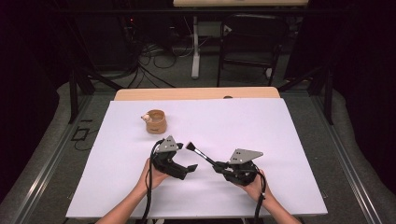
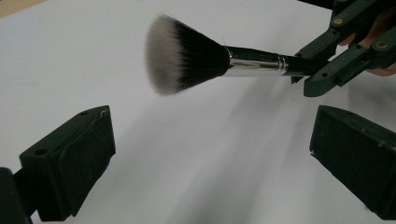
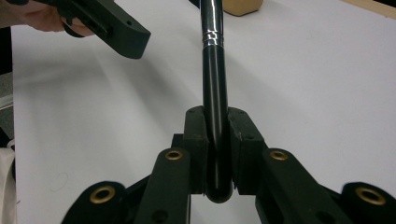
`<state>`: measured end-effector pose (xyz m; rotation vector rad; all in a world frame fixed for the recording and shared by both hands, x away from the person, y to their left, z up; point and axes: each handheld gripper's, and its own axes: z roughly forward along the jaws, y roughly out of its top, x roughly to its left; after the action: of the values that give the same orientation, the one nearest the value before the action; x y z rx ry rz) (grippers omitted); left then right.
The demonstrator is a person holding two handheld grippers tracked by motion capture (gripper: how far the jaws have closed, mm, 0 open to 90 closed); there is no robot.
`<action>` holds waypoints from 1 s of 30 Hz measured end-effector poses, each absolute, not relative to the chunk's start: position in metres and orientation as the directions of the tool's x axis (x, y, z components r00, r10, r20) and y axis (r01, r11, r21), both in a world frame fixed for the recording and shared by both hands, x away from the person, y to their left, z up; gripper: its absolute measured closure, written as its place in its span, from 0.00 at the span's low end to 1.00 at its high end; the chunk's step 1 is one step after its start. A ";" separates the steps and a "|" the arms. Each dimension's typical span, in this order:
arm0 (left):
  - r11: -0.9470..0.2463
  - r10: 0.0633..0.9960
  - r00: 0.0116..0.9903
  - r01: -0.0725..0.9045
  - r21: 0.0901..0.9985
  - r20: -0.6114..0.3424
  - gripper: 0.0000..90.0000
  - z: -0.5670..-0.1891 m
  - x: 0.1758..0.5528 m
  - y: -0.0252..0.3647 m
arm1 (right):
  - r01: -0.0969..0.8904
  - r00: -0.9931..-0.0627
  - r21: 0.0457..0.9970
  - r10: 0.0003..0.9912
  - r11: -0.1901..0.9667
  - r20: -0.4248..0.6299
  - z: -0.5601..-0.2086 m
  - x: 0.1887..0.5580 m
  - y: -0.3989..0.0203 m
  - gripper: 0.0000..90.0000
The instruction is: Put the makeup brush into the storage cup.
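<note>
A makeup brush (image 1: 201, 156) with a black handle, silver ferrule and dark, white-tipped bristles (image 2: 182, 53) is held above the white sheet. My right gripper (image 1: 218, 166) is shut on the handle's lower end (image 3: 215, 140), with the brush pointing away to the upper left. My left gripper (image 1: 187, 171) stands open just left of the bristles, and its two jaws (image 2: 212, 158) are wide apart below the brush head with nothing between them. One jaw of the left gripper (image 3: 116, 28) shows at the top left of the right gripper view.
A round wooden cup (image 1: 156, 121) stands on the white sheet (image 1: 280, 154) at the back left, with a small pale object (image 1: 146, 117) at its rim. The cup's base (image 3: 240, 5) lies beyond the brush. A wooden table edge (image 1: 196, 93) and a chair (image 1: 247, 42) are behind.
</note>
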<state>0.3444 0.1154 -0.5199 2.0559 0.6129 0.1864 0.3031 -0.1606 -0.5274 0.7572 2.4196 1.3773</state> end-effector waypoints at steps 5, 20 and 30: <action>-0.443 0.494 0.862 0.358 0.822 -0.110 0.06 -0.521 0.344 0.109 | 0.303 -0.828 0.865 0.560 0.400 0.031 -0.526 0.304 -0.157 0.88; -0.378 0.477 0.865 0.362 0.852 -0.155 0.31 -0.519 0.341 0.101 | 0.336 -0.798 0.864 0.600 0.375 0.050 -0.529 0.307 -0.143 0.88; -0.309 0.500 0.837 0.411 0.858 -0.221 0.51 -0.524 0.344 0.100 | 0.362 -0.792 0.860 0.606 0.361 0.079 -0.537 0.308 -0.138 0.88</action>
<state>0.3441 0.1005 -0.5237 1.9402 0.6770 0.1034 0.3084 -0.1379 -0.5372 0.8640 2.3726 1.4004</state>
